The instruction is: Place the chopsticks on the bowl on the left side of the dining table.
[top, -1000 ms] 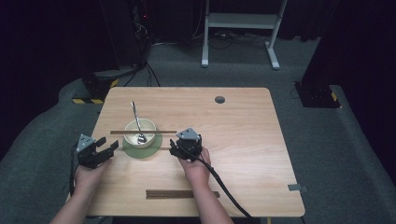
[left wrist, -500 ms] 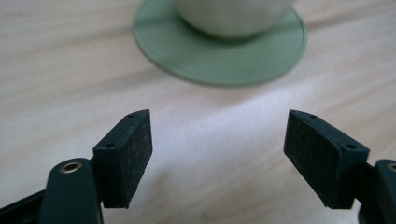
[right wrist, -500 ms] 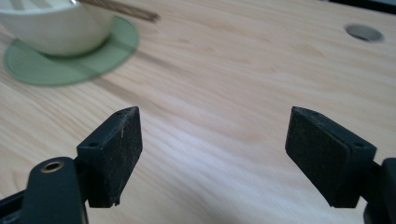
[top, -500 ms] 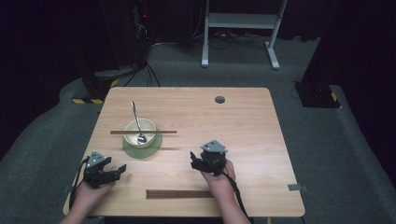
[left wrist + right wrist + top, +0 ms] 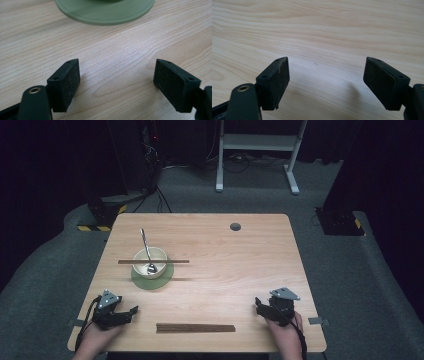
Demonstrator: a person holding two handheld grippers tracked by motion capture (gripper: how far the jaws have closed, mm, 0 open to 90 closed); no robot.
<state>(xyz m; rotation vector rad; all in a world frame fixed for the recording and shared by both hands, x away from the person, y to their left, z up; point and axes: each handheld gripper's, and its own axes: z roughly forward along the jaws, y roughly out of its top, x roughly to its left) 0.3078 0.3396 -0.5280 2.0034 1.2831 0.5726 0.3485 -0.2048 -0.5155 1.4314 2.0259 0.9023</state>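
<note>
- Near the table's front edge, between your two hands, the pair of dark brown wooden chopsticks (image 5: 195, 327) lies flat, its length running along that edge; nothing touches it.
- Your left gripper (image 5: 131, 310) rests low over the wood just left of that pair, with its tips towards the table's middle. Its jaws have just been opening, they stand wide apart, and only bare wood lies between them.
- Your right gripper (image 5: 258, 304) sits near the front right corner, well apart from the pair, tips pointing left. Its jaws have just been on the move too and stand wide, holding nothing.
- No writing or brand can be read on anything here.
- The left gripper view shows its two black pads (image 5: 65, 85) low over the pale wood grain, and the rim of the round green saucer (image 5: 105, 15) at the top.
- The right gripper view shows its pads (image 5: 274, 82) over plain wood.
- The high view adds the cream ceramic bowl (image 5: 145, 257) standing on that saucer, a metal spoon (image 5: 146, 252) leaning in it, and a second dark chopstick pair (image 5: 175, 261) laid across the bowl's rim.
- The light wooden table (image 5: 235, 270) has a small grey round cap (image 5: 235, 226) near its far edge.
- Both your forearms come in from the bottom, each hand wrapped round its gripper's body.
</note>
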